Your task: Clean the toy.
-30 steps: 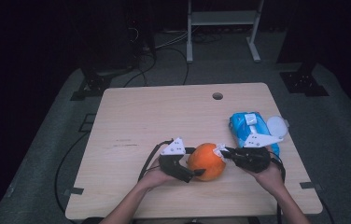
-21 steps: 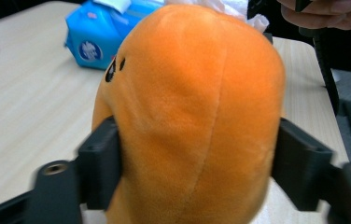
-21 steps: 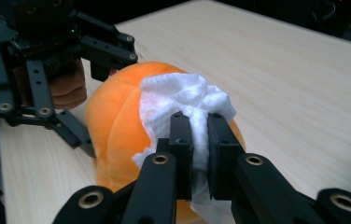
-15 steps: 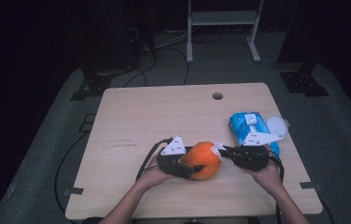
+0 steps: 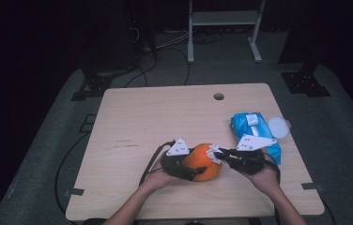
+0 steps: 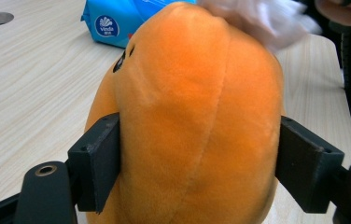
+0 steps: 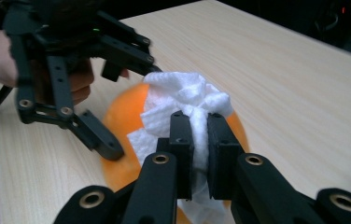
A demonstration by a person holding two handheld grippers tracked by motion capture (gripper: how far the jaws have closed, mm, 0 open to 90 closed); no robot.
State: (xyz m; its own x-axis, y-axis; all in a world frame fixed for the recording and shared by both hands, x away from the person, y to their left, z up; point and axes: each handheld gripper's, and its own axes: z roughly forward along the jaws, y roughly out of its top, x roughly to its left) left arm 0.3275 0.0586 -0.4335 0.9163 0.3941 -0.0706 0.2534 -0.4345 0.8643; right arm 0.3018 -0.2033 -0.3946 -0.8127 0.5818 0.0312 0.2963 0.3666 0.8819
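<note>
On the wooden table [image 5: 165, 117], your left gripper [image 5: 191, 167] clamps the orange plush toy [image 5: 203, 161] between its jaws; your right gripper [image 5: 220, 155] pinches a white tissue [image 7: 183, 100] against the toy's top.

Orange plush toy [image 5: 202, 161] btwn left claw [image 5: 194, 169] & right claw [image 5: 219, 155] w/ white tissue [image 5: 213, 153], table [image 5: 165, 117] front.

Your high view is dim: only the table [image 5: 174, 117] catches light from above, and everything around it falls to near black. The shot is soft and grainy, with weak shadows. Both gripper views are brighter and even. The white tissue [image 6: 262, 23] beyond the orange plush [image 6: 187, 121] is motion-blurred, and the table's far edge goes out of focus.
</note>
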